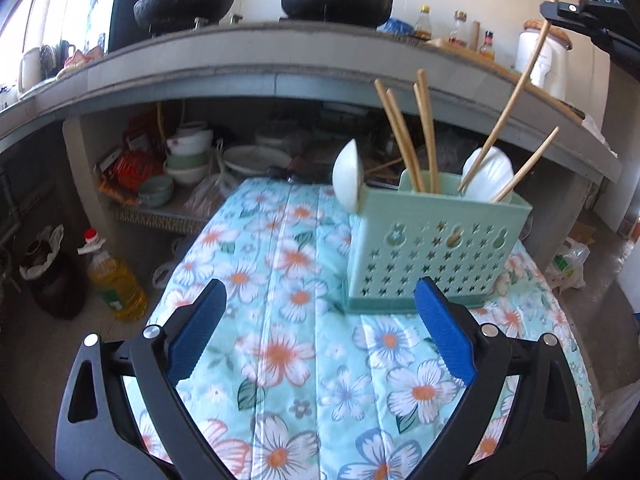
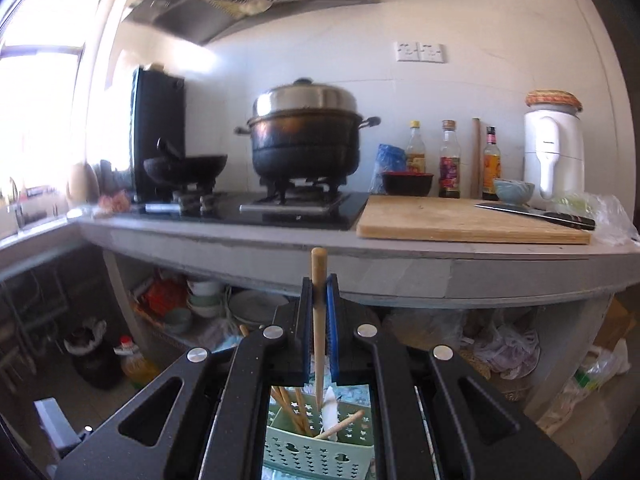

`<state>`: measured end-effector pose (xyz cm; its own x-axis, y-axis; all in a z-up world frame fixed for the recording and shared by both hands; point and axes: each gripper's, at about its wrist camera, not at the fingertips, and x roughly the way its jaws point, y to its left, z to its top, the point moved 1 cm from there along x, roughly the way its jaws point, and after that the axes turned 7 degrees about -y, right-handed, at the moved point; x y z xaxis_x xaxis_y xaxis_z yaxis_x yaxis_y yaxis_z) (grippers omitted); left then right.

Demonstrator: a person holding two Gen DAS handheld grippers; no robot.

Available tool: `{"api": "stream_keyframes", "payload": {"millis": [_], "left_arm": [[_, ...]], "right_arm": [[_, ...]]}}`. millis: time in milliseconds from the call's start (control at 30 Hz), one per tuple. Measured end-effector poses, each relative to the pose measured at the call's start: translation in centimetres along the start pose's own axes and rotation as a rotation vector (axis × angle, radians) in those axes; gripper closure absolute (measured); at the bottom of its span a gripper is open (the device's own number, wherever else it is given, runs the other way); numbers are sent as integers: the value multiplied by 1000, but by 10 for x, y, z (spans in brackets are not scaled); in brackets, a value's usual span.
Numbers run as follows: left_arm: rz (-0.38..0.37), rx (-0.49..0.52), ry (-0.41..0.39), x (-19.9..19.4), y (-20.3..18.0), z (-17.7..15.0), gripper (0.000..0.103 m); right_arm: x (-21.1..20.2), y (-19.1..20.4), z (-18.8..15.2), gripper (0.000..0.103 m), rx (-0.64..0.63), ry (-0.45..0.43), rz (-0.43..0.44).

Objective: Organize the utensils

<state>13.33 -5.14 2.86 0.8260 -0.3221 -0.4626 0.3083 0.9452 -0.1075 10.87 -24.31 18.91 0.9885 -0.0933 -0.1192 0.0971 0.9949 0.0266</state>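
A pale green perforated utensil holder (image 1: 432, 248) stands on the flower-print tablecloth (image 1: 280, 320). It holds several wooden chopsticks (image 1: 404, 140) and a white spoon (image 1: 488, 172). Another white spoon (image 1: 348, 176) leans at its left end. My left gripper (image 1: 320, 286) is open and empty, low over the cloth just in front of the holder. My right gripper (image 2: 320, 280) is shut on one chopstick (image 2: 319, 328), held upright over the holder (image 2: 320, 444). In the left wrist view this chopstick (image 1: 516, 92) slants down from the right gripper (image 1: 576, 8) to the holder's right compartment.
Behind the table runs a grey counter (image 2: 400, 256) with a stove, a black pot (image 2: 304, 144), a wok (image 2: 184, 168), a cutting board (image 2: 460, 220) and a knife (image 2: 532, 214). Bowls and plates fill the shelf below. An oil bottle (image 1: 116, 280) stands on the floor at left.
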Motion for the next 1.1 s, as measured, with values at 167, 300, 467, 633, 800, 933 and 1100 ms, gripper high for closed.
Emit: {"api": "stream_keyframes", "payload": {"millis": [167, 300, 467, 633, 800, 933, 1100], "left_arm": [[45, 23, 29, 5, 1, -4, 10], [73, 30, 38, 6, 2, -4, 10], [95, 24, 50, 7, 5, -4, 10], [117, 20, 47, 4, 7, -2, 10], [128, 8, 46, -3, 6, 1, 10], [137, 12, 36, -11, 3, 4, 10], [136, 15, 16, -22, -2, 8, 10]], "right_arm": [[20, 23, -34, 96, -113, 62, -8], [29, 34, -60, 96, -171, 146, 7], [16, 38, -68, 74, -192, 167, 36], [-15, 31, -49, 58, -146, 102, 58], [-50, 22, -37, 47, -95, 59, 58], [-77, 14, -38, 23, -70, 29, 24], [-108, 3, -56, 6, -28, 9, -71]]}}
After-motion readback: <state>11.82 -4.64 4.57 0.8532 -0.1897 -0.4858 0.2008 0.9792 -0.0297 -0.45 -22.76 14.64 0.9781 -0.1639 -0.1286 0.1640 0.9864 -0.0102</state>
